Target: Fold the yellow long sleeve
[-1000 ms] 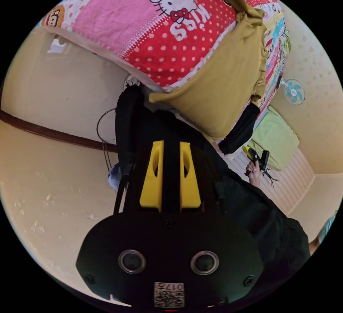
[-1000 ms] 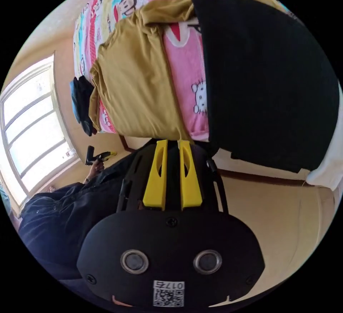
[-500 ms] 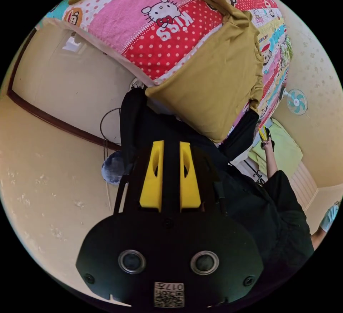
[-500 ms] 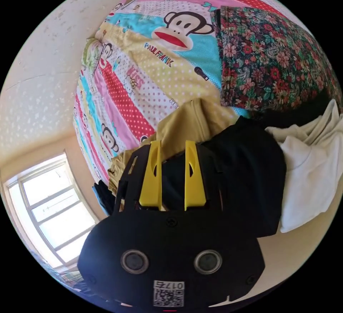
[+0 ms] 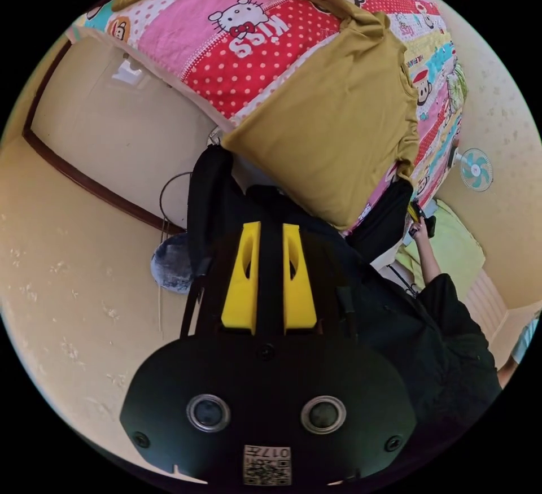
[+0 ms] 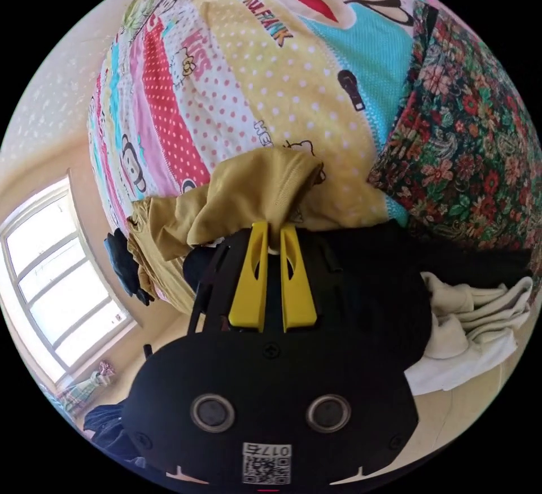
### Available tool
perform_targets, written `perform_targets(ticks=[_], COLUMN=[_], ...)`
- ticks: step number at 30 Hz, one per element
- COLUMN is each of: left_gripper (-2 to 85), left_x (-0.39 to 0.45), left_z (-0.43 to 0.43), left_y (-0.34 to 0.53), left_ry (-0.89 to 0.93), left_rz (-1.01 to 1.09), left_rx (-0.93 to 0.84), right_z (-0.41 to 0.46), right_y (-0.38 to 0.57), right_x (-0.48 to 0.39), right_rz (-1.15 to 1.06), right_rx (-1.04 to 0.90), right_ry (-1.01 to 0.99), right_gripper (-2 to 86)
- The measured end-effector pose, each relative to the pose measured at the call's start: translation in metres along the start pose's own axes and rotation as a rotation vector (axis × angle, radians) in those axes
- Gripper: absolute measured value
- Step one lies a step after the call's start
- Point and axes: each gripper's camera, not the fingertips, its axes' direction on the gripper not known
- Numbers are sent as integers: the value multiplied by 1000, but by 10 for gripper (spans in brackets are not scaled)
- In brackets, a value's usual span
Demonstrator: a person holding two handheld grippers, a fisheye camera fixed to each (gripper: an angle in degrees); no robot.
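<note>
One yellow long sleeve (image 5: 333,121) of soft mustard knit lies spread on the bed (image 5: 237,59), its flat body hanging over the mattress edge and one sleeve running along the cartoon-printed, polka-dotted bedsheet (image 6: 254,82). In the right gripper view, a bunched, wrinkled fold of it sits just at the tips of the right gripper (image 6: 272,231), whose two yellow plastic fingers (image 6: 251,279) are drawn close together and appear to pinch the cloth. The left gripper (image 5: 269,228) hangs below the bed edge, its two fingers nearly together, gripping nothing. Beside the fold lie one floral cloth (image 6: 468,138), one black garment (image 6: 372,291) and a folded white one (image 6: 474,313).
</note>
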Motion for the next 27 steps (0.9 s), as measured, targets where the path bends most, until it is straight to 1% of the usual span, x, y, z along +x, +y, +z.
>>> perform_targets(ticks=[2,7,10,12,14,17,19,21,23,25,26,27], left_gripper=[70,72,73,74,75,76,77,82,86,92,95,97], left_x=[-7,-37,-59,-80,-98,-129,-146,-169,-186,-200,-207,-211], left_z=[-11,-39,-61,-84,-100,-121,-128,-132,-130,-125,-121,-118], left_y=[-7,-30,-47,-61,-71,-93,-107,-124,-135,-142,-147,-150], left_ry=[63,239,326,371,395,417,433,496,566,641,692,736], left_rz=[1,-2,-10,-53,-96,-164,-209,-277,-342,-419,-458,-484], left_rx=[37,133,221,330,405,491,521,565,603,645,672,698], right_z=[-30,-126,-152,-159,-161,-143,-109,-74,-30,41,60,101], right_y=[16,72,99,118,135,153,159,161,158,151,150,146], right_x=[-8,-36,-72,-99,-128,-188,-246,-293,-338,-394,-405,-426], right_rz=[-11,16,-18,-28,-64,-167,-279,-363,-429,-499,-503,-517], right_rx=[76,334,382,432,473,486,453,419,357,231,197,116], right_ry=[5,52,81,89,39,-88,-179,-229,-285,-364,-384,-423], right_gripper=[34,30,28,27,27,26,25,25,25,24,23,23])
